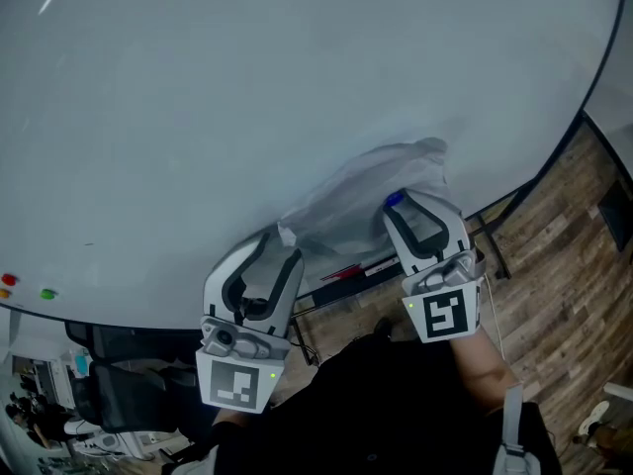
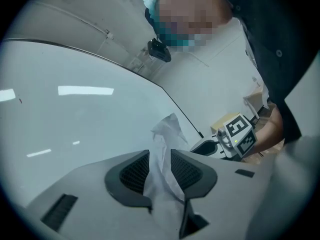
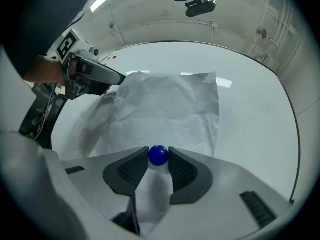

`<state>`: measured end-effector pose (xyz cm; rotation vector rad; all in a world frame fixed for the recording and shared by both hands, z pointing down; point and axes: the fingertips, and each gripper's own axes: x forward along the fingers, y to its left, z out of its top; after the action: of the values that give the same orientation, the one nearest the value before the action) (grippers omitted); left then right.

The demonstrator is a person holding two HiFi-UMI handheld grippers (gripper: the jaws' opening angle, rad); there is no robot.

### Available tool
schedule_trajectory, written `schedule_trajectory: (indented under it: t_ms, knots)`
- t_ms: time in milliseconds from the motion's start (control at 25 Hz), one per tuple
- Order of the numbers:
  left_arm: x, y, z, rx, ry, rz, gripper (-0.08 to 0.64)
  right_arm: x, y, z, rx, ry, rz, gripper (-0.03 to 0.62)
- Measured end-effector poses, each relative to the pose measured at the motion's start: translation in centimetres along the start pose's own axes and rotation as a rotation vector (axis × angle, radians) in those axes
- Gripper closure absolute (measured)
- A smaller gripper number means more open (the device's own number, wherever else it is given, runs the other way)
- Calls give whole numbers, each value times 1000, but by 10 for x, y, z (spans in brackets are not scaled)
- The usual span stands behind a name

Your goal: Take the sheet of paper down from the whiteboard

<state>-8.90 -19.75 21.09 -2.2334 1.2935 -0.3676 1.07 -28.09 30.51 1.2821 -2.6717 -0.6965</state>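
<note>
A crumpled white sheet of paper (image 1: 361,201) lies against the whiteboard (image 1: 247,97). A blue ball magnet (image 1: 394,201) sits at the sheet's right edge, and my right gripper (image 1: 407,208) is shut on it. In the right gripper view the magnet (image 3: 158,155) is pinched between the pads, with the sheet (image 3: 165,109) spread on the board behind it. My left gripper (image 1: 280,245) is at the sheet's lower left corner. In the left gripper view that bunched corner (image 2: 165,134) stands in the gap of the left gripper (image 2: 160,156), whose jaws are apart.
Red (image 1: 8,279) and green (image 1: 46,293) magnets sit at the board's lower left. A tray with a red marker (image 1: 341,273) runs under the board. A wooden floor (image 1: 564,295) lies to the right, and dark chairs (image 1: 129,374) stand at lower left.
</note>
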Motion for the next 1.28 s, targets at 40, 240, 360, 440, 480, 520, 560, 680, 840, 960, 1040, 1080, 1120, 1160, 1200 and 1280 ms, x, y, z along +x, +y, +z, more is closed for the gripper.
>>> schedule_trajectory:
  t_ms: [40,240,360,440,480,520,560,680,840,960,1040,1080,1120,1160,1200,1280]
  knots:
    - [2,0,-2,6,10,2,423,0,0,0,-3,1,-1,460]
    - [10,-4,-5,43,41,27,453,0,0,-1,-8,11,1,462]
    - [11,-4,-6,63,47,33,485,1,0,-1,-9,16,5,462]
    - [12,-2,-7,69,52,39,495,1,0,-1,-14,23,7,462]
    - [12,-1,-8,73,53,44,510,0,0,-1,-17,27,8,462]
    - [11,0,-7,73,51,49,525,0,0,0,-20,28,9,463]
    - [10,1,-7,72,48,53,537,0,0,0,-22,28,11,463]
    - [10,0,-5,73,33,53,545,0,0,1,-18,31,16,463]
    - [11,-1,-5,71,24,48,549,-2,0,5,-22,23,27,463]
    - [11,-2,-5,74,23,43,549,-5,2,11,-32,13,32,463]
    - [13,-2,-8,75,24,37,549,-5,2,11,-30,12,35,463]
    - [16,-2,-10,74,26,33,549,-5,2,10,-27,15,37,463]
    - [17,-2,-12,74,28,29,550,-6,2,9,-24,19,39,463]
    - [18,-3,-12,75,30,27,550,-9,2,9,-20,22,40,464]
    - [17,-4,-12,77,30,25,549,-13,3,11,-17,24,39,463]
    - [16,-6,-10,79,30,21,550,-22,5,17,-15,20,34,463]
